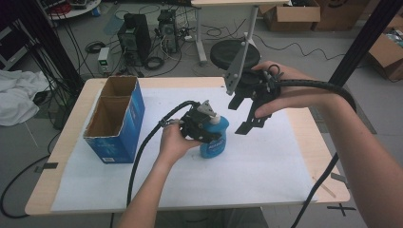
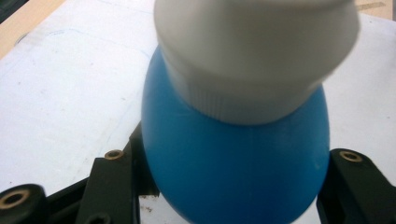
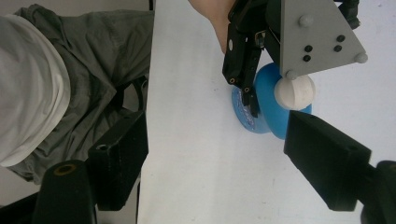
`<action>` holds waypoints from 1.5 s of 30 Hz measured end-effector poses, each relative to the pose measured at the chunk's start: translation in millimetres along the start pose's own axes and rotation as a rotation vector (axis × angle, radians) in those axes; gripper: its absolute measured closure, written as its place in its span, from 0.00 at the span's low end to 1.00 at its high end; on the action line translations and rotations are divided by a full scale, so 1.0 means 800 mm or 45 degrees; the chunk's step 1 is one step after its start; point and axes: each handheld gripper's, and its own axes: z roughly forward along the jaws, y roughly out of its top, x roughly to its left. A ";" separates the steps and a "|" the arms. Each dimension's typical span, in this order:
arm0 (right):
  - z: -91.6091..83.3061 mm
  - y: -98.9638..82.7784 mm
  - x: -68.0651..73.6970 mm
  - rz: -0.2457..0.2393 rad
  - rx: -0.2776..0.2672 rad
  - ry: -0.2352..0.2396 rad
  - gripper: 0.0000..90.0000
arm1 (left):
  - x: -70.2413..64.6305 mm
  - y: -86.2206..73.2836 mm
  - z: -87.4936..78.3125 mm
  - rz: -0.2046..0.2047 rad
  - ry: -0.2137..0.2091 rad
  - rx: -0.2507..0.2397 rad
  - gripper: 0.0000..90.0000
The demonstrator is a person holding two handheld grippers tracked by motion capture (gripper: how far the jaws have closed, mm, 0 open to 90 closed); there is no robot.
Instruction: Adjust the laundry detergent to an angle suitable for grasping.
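A blue plastic bottle (image 1: 219, 142) with a white cap (image 1: 215, 118) stands upright near the middle of the white sheet. My left gripper (image 1: 210, 137) comes at it from the left and is shut on the bottle's blue body. In the left gripper view the black fingers (image 2: 114, 179) press on both sides of the bottle (image 2: 233, 168) below its cap (image 2: 252, 56). My right gripper (image 1: 241, 115) hovers above the table just to the right of the bottle, open and holding nothing. The right gripper view looks down past its own wide-apart jaws at the bottle (image 3: 271, 112).
An open-topped blue cardboard box (image 1: 116, 118) stands at the left of the table. A white sheet (image 1: 266, 166) covers the wooden tabletop (image 1: 313, 147). Beyond the far edge are a black stool (image 1: 233, 52), computer towers and cables on the floor.
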 end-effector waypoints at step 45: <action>0.001 0.012 0.002 -0.008 0.017 -0.014 0.25 | 0.015 -0.036 -0.040 0.245 -0.313 -0.009 0.48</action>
